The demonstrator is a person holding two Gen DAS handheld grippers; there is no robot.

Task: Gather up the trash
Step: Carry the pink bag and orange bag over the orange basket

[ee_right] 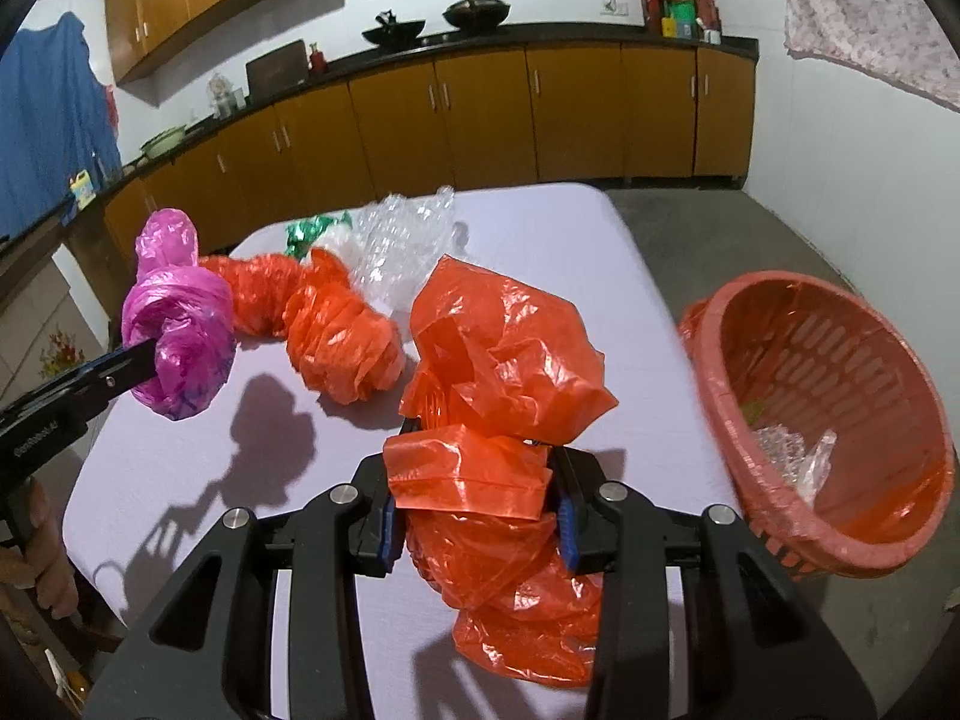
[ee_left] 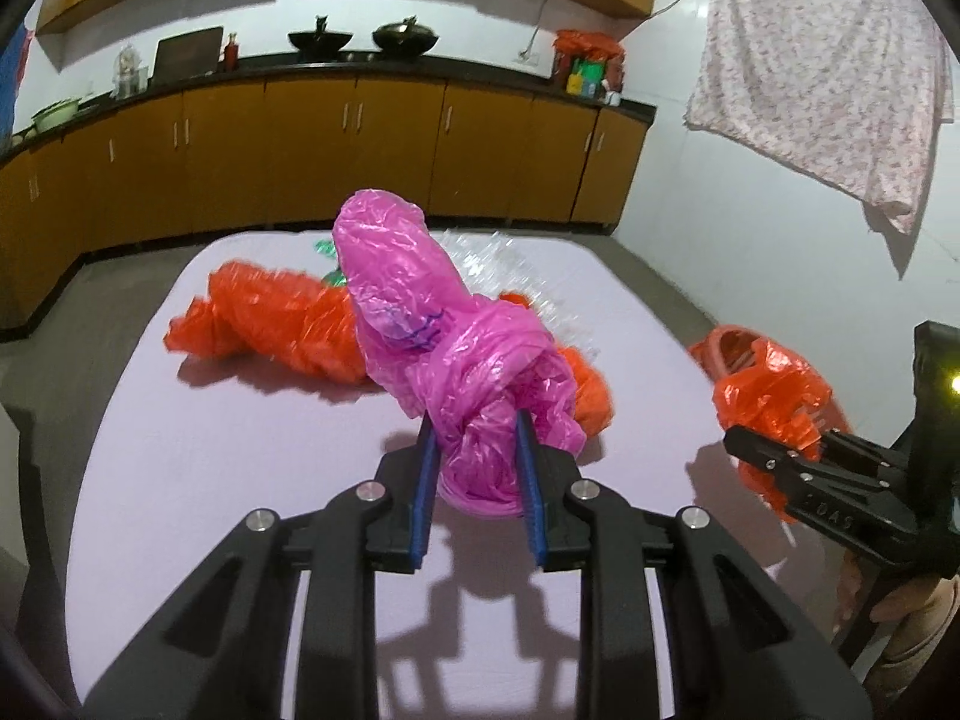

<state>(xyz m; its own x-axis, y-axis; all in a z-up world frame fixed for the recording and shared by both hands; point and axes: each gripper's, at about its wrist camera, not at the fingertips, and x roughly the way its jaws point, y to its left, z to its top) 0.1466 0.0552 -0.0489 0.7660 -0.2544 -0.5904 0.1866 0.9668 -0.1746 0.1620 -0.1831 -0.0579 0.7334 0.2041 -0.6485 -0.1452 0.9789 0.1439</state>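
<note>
My left gripper (ee_left: 474,420) is shut on a crumpled pink plastic bag (ee_left: 414,300), which hangs clear of the lilac table (ee_left: 240,468). The right wrist view shows that same bag (ee_right: 180,324) at the left, casting a shadow below. My right gripper (ee_right: 480,468) is shut on a loose orange plastic bag (ee_right: 504,348), lifted just above the table's near right part. On the table behind lie a long twisted orange bag (ee_right: 336,330), bubble wrap (ee_right: 408,234) and a green wrapper (ee_right: 306,231). An orange slotted basket (ee_right: 840,348) sits off the table's right edge, tilted, with clear plastic inside.
Brown kitchen cabinets (ee_left: 360,144) with a dark counter line the far wall, holding woks and jars. A flowered cloth (ee_left: 828,72) hangs at the upper right. Grey floor (ee_right: 720,228) surrounds the table. A person's hand (ee_right: 42,564) holds the left gripper's handle.
</note>
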